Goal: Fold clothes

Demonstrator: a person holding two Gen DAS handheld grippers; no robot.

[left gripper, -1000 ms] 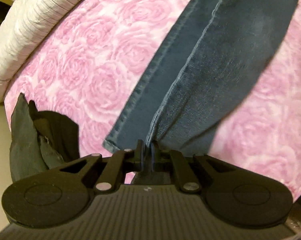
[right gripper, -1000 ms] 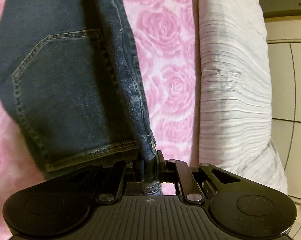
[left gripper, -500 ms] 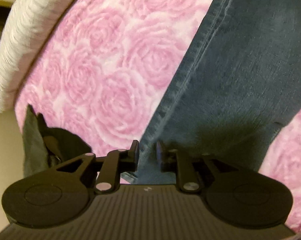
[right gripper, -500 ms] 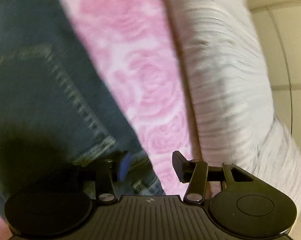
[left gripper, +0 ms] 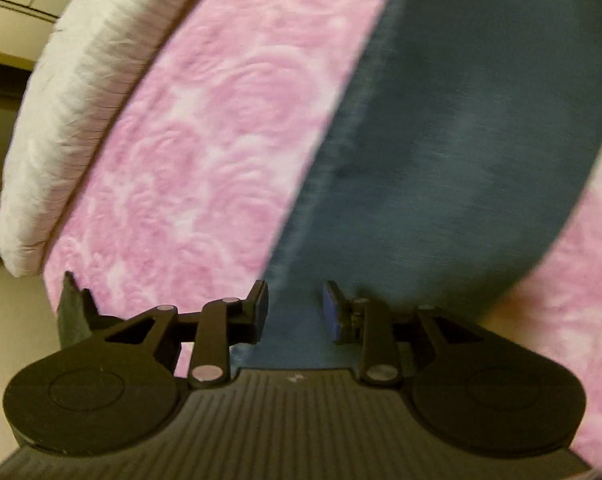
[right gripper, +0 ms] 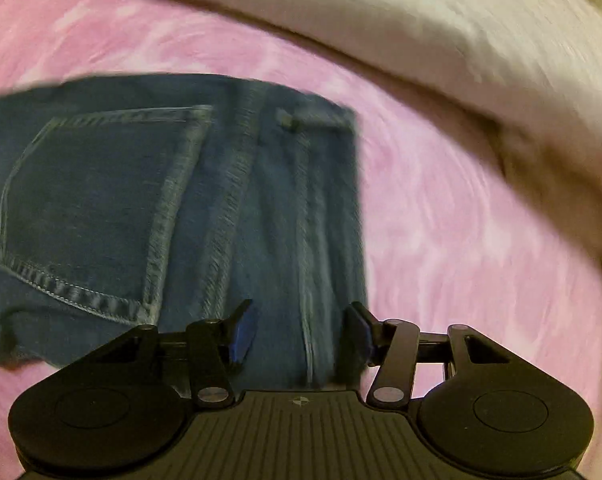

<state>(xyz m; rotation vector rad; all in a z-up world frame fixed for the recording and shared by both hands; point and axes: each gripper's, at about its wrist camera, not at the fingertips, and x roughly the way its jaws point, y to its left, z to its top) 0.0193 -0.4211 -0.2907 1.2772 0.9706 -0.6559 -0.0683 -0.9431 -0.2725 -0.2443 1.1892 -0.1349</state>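
Left wrist view: the jeans [left gripper: 461, 140] lie flat on the pink rose bedspread [left gripper: 221, 140], their long axis running from 6 o'clock up toward 1 o'clock. The left gripper [left gripper: 295, 312] is opening, denim beneath the gap, pads clear of it. Right wrist view, badly blurred: the jeans [right gripper: 141, 200] spread toward 9 o'clock, back pocket [right gripper: 97, 204] up, apparently the waist end. The right gripper [right gripper: 301, 332] is opening above the cloth, gripping nothing.

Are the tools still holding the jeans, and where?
No, neither. The left tool and right tool are opening, with the jeans lying loose between them.
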